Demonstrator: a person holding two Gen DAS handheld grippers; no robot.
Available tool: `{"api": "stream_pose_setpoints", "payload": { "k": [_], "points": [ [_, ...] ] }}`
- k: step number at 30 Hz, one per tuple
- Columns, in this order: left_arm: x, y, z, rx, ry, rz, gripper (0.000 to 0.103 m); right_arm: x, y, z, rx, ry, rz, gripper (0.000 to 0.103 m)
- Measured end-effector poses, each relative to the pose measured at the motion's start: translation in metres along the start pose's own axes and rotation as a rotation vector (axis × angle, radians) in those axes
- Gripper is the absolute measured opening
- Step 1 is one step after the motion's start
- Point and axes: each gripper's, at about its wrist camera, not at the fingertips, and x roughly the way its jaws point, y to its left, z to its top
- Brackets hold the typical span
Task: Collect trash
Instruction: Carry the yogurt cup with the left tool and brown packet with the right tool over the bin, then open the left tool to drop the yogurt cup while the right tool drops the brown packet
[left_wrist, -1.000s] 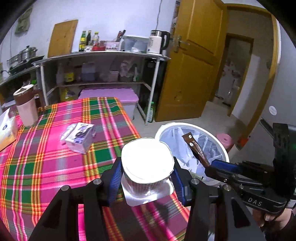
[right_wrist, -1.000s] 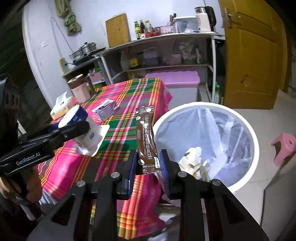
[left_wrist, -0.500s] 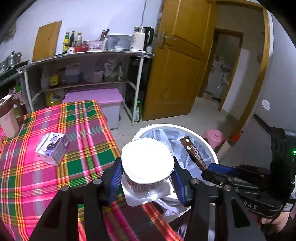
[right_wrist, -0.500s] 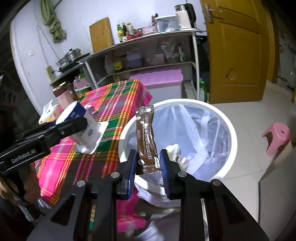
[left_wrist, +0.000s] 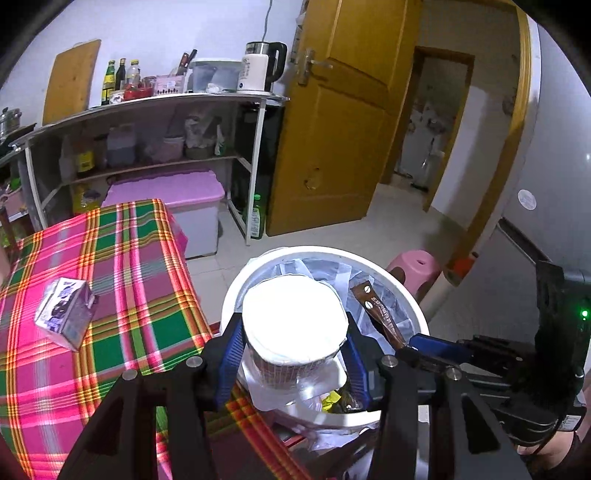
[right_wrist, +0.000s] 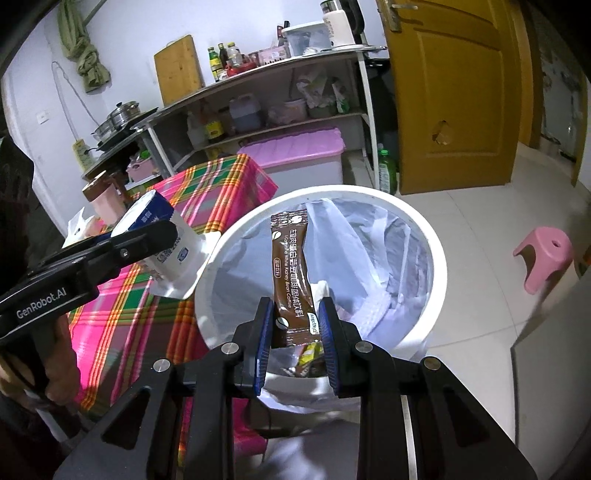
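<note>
My left gripper (left_wrist: 293, 354) is shut on a white yogurt cup (left_wrist: 293, 325) with a peeled foil lid hanging below it. The cup hangs over the near rim of the white trash bin (left_wrist: 415, 306), which is lined with a clear bag. My right gripper (right_wrist: 295, 325) is shut on the lower end of a brown coffee sachet (right_wrist: 291, 273), held upright above the bin (right_wrist: 424, 229). From the right wrist view the left gripper (right_wrist: 147, 240) and the cup (right_wrist: 162, 243) sit at the bin's left edge. The sachet (left_wrist: 376, 310) also shows in the left wrist view.
A table with a pink and green plaid cloth (left_wrist: 122, 280) stands left of the bin, with a purple carton (left_wrist: 64, 317) lying on it. A pink stool (right_wrist: 546, 254) stands on the tiled floor to the right. Shelves and a yellow door (left_wrist: 343, 118) are behind.
Both grippers have moved from above the table's edge to over the bin, carrying the cup and the sachet. The grips have not changed.
</note>
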Motion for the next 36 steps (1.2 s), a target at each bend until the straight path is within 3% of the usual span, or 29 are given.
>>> {"api": "stream_pose_setpoints", "payload": {
  "k": [19, 30, 36],
  "points": [
    [0.051, -0.002, 0.000, -0.004, 0.098, -0.038, 0.051, 0.019, -0.016, 0.006, 0.023, 0.043, -0.047, 0.027],
    [0.048, 0.001, 0.001, -0.020, 0.094, -0.064, 0.053, 0.017, -0.013, 0.008, 0.016, 0.031, -0.049, 0.027],
    [0.040, 0.001, 0.001, -0.025, 0.082, -0.065, 0.054, 0.009, -0.011, 0.008, 0.014, 0.018, -0.048, 0.034]
  ]
}}
